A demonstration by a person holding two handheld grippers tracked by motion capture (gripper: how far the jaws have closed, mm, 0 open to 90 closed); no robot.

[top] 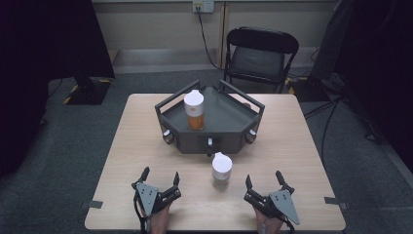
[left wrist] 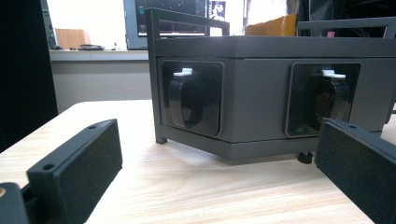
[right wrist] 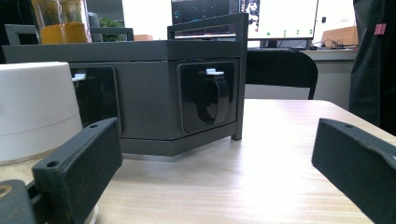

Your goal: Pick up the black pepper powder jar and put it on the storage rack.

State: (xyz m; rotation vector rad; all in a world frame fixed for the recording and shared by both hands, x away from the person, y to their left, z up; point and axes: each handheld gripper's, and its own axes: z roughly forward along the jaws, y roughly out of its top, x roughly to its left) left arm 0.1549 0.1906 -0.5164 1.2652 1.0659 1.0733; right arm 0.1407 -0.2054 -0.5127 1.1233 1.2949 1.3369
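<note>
Fingers of left gripper (top: 160, 176) and right gripper (top: 263, 180) gape wide — empty — flanking white-capped jar (top: 221, 168).

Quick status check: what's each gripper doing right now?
Left gripper: open, holding nothing.
Right gripper: open, holding nothing, beside the white-capped bottle.

A tray (top: 229, 117) sits at the table's (top: 126, 161) centre toward the far edge, with one bottle (top: 194, 110) standing in its left part. Another bottle (top: 221, 168) stands before the tray, between left gripper (top: 159, 176) and right gripper (top: 264, 180) near the near edge.
</note>
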